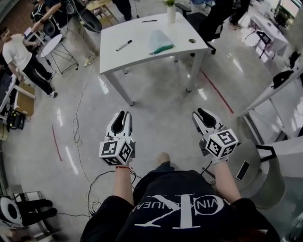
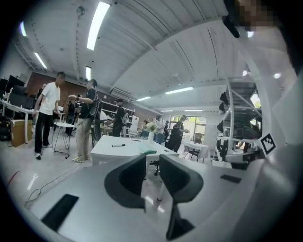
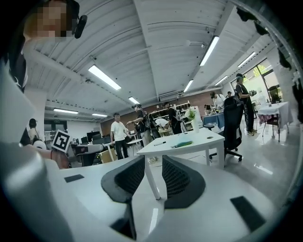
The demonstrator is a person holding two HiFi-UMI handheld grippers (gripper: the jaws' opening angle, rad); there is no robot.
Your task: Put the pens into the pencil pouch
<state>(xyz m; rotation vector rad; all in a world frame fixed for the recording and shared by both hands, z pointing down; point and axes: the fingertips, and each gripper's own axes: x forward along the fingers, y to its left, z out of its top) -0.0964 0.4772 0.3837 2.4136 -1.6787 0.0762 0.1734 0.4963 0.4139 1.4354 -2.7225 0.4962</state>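
At eight o'clock of the head view, entry one: my left gripper (image 1: 124, 116), fingers a little spread, nothing between them, over the floor (image 1: 156, 118).

Ahead at twelve o'clock, well apart from both my grippers: white table (image 1: 137, 52), bearing all the task's things.
- At nine o'clock on its top: black marker pen (image 1: 124, 45), lying flat. Judged light, stiff, smooth and apt to roll; I would take it across the barrel near the middle.
- At twelve o'clock on its top: second pen (image 1: 149, 21), thinner and dark. Same handling, though likely harder to pinch.
- Centre: pencil pouch (image 1: 160, 41), pale and see-through, with a teal strip along its near edge. Judged soft, limp, light and liable to slide. I can make out no contents, and cannot tell whether its mouth is open.
- At one o'clock: white vase (image 1: 171, 14), holding a green sprig (image 1: 169, 2).

At four o'clock of the view: my right gripper (image 1: 202, 114), fingers likewise spread, empty.
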